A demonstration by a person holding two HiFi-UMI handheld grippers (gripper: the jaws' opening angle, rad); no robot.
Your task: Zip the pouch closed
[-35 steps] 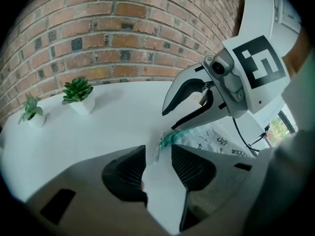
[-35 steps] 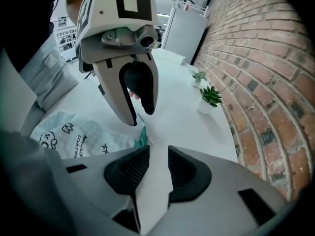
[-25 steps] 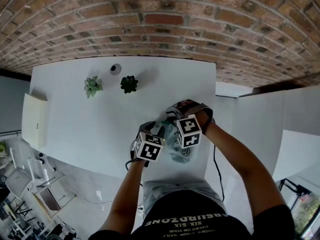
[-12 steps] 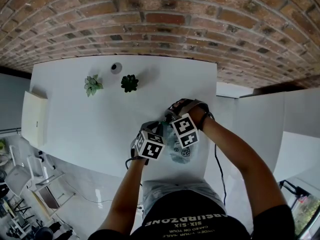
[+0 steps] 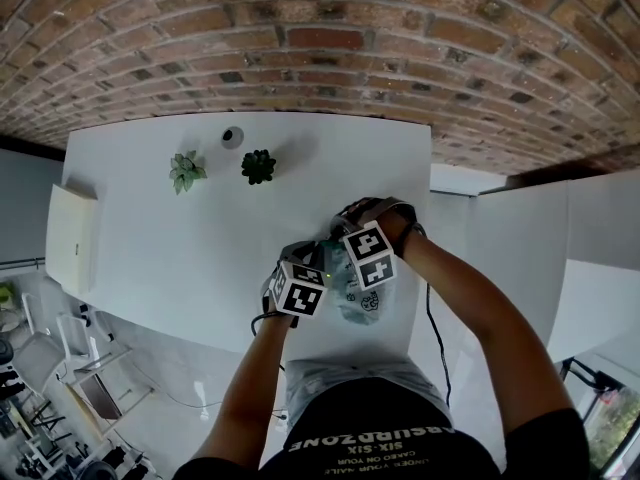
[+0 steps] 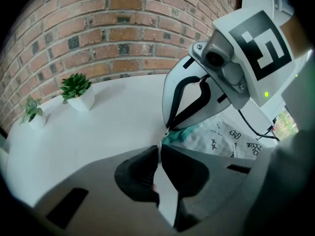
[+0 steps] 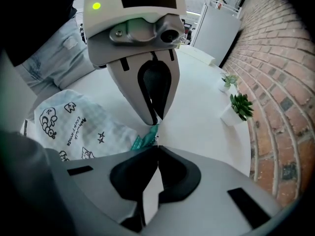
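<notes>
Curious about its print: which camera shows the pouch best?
The right gripper view: the pouch shows its drawings and teal zip end. The left gripper view catches a smaller patch; the head view shows it tiny, mostly covered.

Whole back of the room is a red-brown brick wall (image 5: pixel 320 38) with dark mortar, pretty rustic. Pushed up against it is a plain white table (image 5: pixel 180 238). Two tiny potted succulents sit near the wall, a pale green one (image 5: pixel 184 172) and a darker one (image 5: pixel 258 166) just beside it, plus a small round grey thing (image 5: pixel 232 136) I can't identify. A flat cream box (image 5: pixel 70 240) lies at the table's left edge. White panels (image 5: pixel 560 238) stand off to the right, the floor (image 5: pixel 170 388) is pale and glossy, and light is soft and even.
</notes>
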